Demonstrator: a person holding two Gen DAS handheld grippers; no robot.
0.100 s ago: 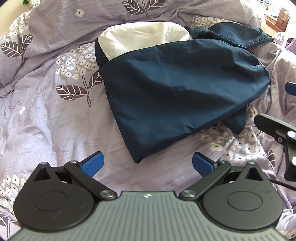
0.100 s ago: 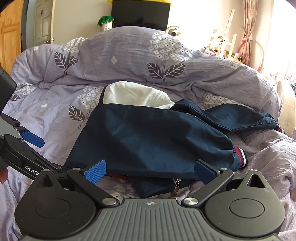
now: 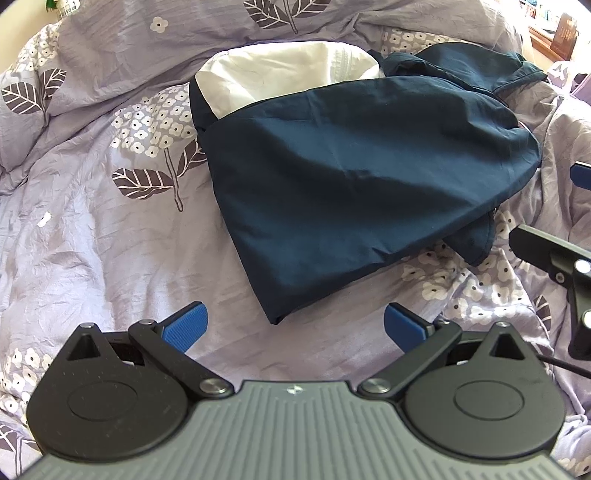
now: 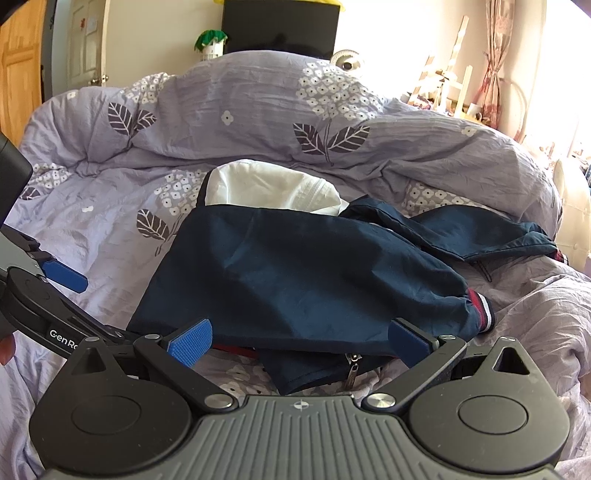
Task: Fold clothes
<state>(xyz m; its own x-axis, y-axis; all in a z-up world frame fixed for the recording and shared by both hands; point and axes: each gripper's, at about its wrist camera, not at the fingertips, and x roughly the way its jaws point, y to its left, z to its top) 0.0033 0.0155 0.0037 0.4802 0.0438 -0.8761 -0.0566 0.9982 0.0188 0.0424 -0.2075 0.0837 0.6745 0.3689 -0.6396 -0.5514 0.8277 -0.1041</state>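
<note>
A navy jacket (image 3: pixel 351 177) with white lining (image 3: pixel 280 74) lies partly folded on the purple floral duvet (image 3: pixel 92 221). It also shows in the right wrist view (image 4: pixel 306 273), with a striped cuff (image 4: pixel 480 310) at its right and a zipper pull (image 4: pixel 352 369) at its near edge. My left gripper (image 3: pixel 293 326) is open and empty, just short of the jacket's near corner. My right gripper (image 4: pixel 301 339) is open and empty, its jaws either side of the jacket's near edge. Each gripper shows at the edge of the other's view.
The bunched duvet (image 4: pixel 258 110) rises behind the jacket. A black monitor (image 4: pixel 280 26), a wooden door (image 4: pixel 18 70) and curtains (image 4: pixel 495 59) stand beyond the bed. A shelf (image 3: pixel 554 33) is at the far right.
</note>
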